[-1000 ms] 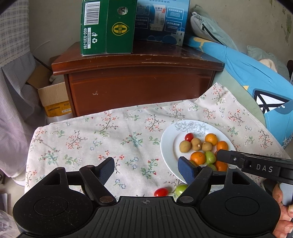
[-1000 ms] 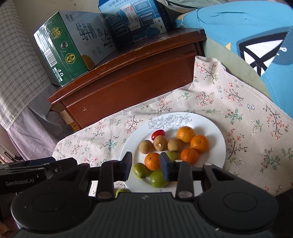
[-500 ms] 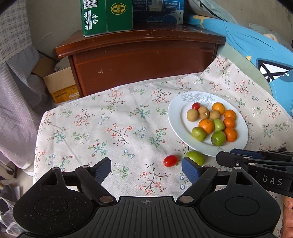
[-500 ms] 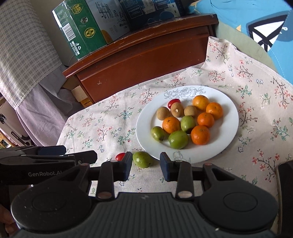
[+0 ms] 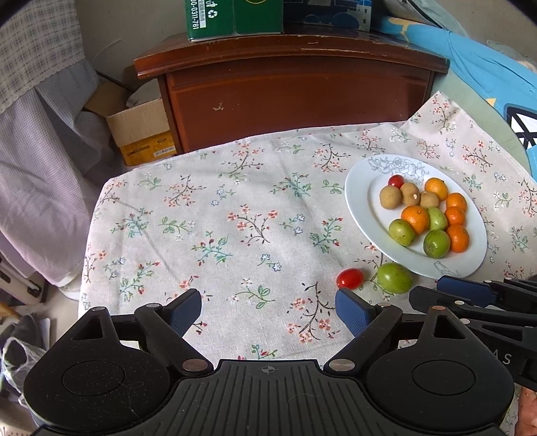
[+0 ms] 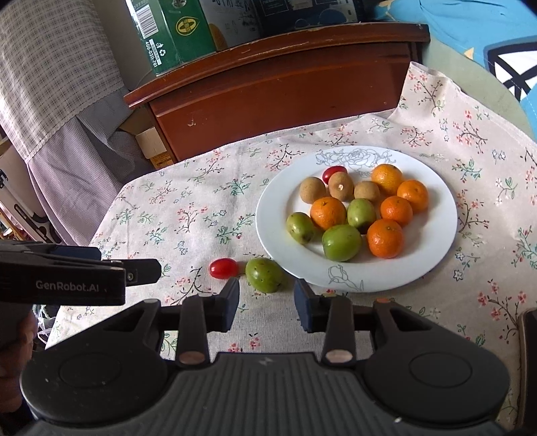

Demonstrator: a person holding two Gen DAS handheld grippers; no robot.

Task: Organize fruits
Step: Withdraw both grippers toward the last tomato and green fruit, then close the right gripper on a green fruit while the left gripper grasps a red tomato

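Note:
A white plate (image 5: 355, 201) (image 6: 436, 241) on the floral cloth holds several oranges, green fruits, brown fruits and one cherry tomato. Off the plate, by its near-left rim, lie a loose green fruit (image 5: 394, 277) (image 6: 264, 275) and a red cherry tomato (image 5: 350, 278) (image 6: 224, 268). My left gripper (image 5: 268, 303) hovers over bare cloth left of them, its jaws opening, nothing between them. My right gripper (image 6: 266, 290) sits just short of the green fruit, its jaws narrowly apart and empty. It shows from the side in the left wrist view (image 5: 436, 290).
A dark wooden cabinet (image 5: 295, 94) stands behind the table with a green carton (image 5: 231, 16) on top. A cardboard box (image 5: 141, 130) sits on the floor at the left. Blue bedding (image 5: 486, 67) lies at the right. The cloth's left edge drops off the table.
Both views have tilted down and drawn back, so the plate sits higher. The left jaws have spread wider. The loose green fruit and tomato now lie just ahead of the right fingers.

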